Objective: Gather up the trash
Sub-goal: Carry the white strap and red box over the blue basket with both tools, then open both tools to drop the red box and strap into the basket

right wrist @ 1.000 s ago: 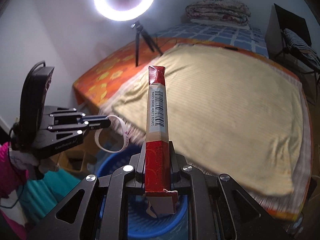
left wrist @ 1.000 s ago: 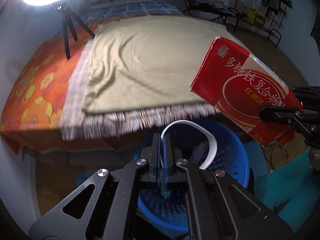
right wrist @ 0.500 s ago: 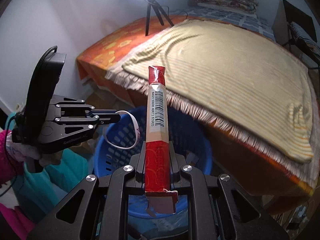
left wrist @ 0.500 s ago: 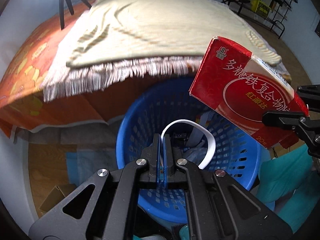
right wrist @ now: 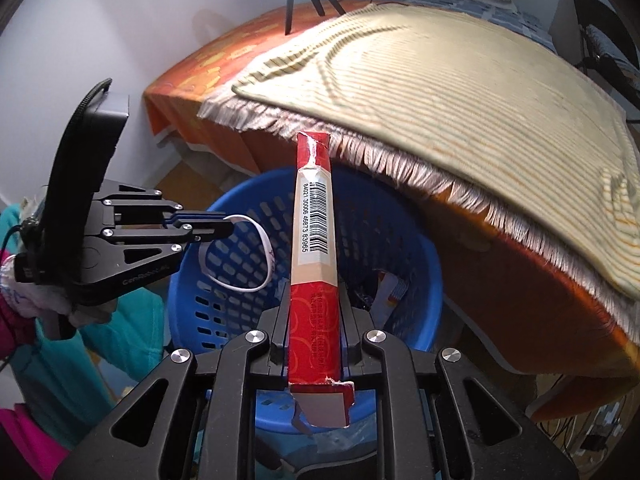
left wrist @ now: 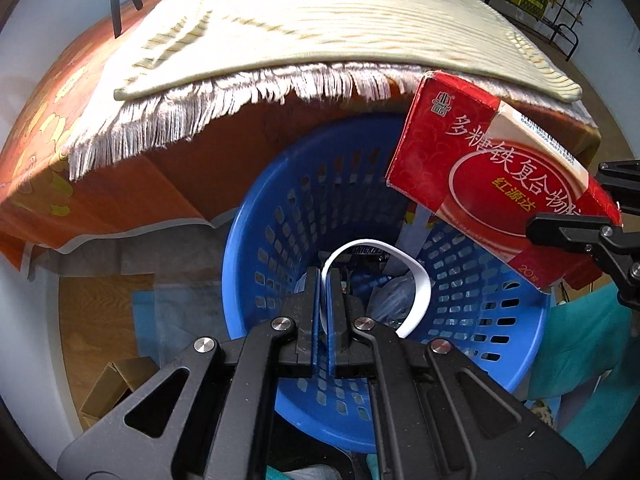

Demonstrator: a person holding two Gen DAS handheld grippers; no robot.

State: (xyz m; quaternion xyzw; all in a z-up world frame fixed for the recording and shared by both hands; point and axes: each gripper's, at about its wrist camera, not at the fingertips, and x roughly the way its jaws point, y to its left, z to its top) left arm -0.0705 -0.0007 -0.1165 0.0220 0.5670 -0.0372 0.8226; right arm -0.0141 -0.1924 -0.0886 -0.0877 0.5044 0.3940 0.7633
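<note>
Hovering over the blue basket (left wrist: 492, 344), both tongs carried trash not yet dropped. The left tongs (left wrist: 324, 304) were pressed together on a looped white strip (left wrist: 416, 280); the right tongs (right wrist: 314, 344) pinched a flattened red carton (right wrist: 314, 240) standing edge-up above the rim. Some litter already lay at the basket's bottom beside the bed (right wrist: 460, 92). Releasing both pieces remained, I judged.

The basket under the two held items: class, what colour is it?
Blue, with slotted walls: the basket shows best in the left wrist view.
</note>
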